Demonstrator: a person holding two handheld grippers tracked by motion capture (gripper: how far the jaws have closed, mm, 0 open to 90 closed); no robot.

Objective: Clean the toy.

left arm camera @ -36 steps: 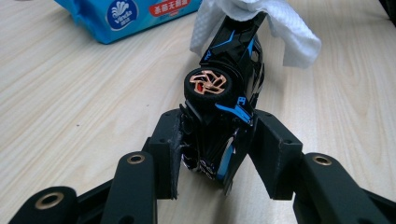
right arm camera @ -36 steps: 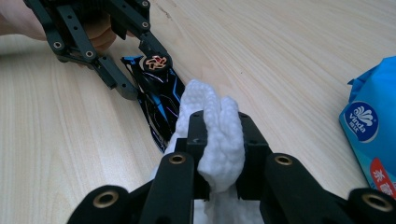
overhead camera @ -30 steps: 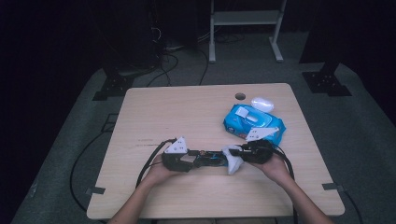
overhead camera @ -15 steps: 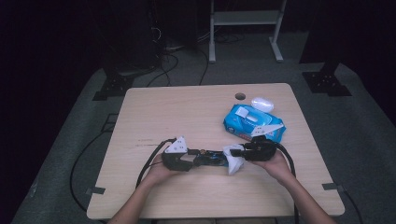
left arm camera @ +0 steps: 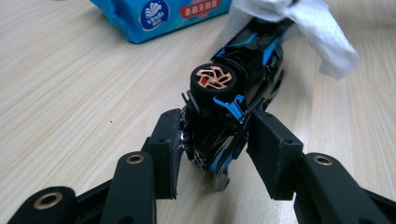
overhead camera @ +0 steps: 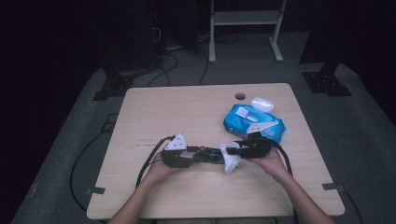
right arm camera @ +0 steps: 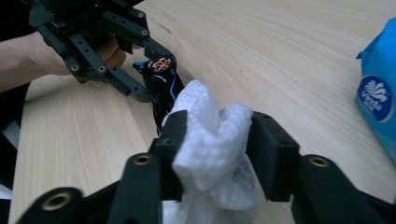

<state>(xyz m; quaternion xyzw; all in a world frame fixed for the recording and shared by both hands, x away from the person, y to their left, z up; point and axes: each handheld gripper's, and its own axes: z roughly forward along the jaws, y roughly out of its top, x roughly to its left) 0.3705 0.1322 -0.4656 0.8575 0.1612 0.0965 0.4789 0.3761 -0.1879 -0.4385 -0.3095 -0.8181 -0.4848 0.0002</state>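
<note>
A pale wooden table (overhead camera: 154,116) bears a blue wipes pack (overhead camera: 254,122) and a white case (overhead camera: 262,103).

A toy car (overhead camera: 205,155) lies near the front edge of the counter (overhead camera: 187,107), between the left gripper (overhead camera: 187,156) on its left and the right gripper (overhead camera: 233,154) on its right. A wipe (overhead camera: 230,161) sits between the right fingers (right arm camera: 173,135), against the car. Behind them lies a wipes pack (overhead camera: 252,122), with a small case (overhead camera: 262,103) just behind it.

Blue wipes pack (overhead camera: 253,122) lay on right half of wooden table (overhead camera: 187,112), white oval case (overhead camera: 262,103) just behind it, near round hole (overhead camera: 240,96). White metal stand (overhead camera: 245,23) stood on floor beyond.
</note>
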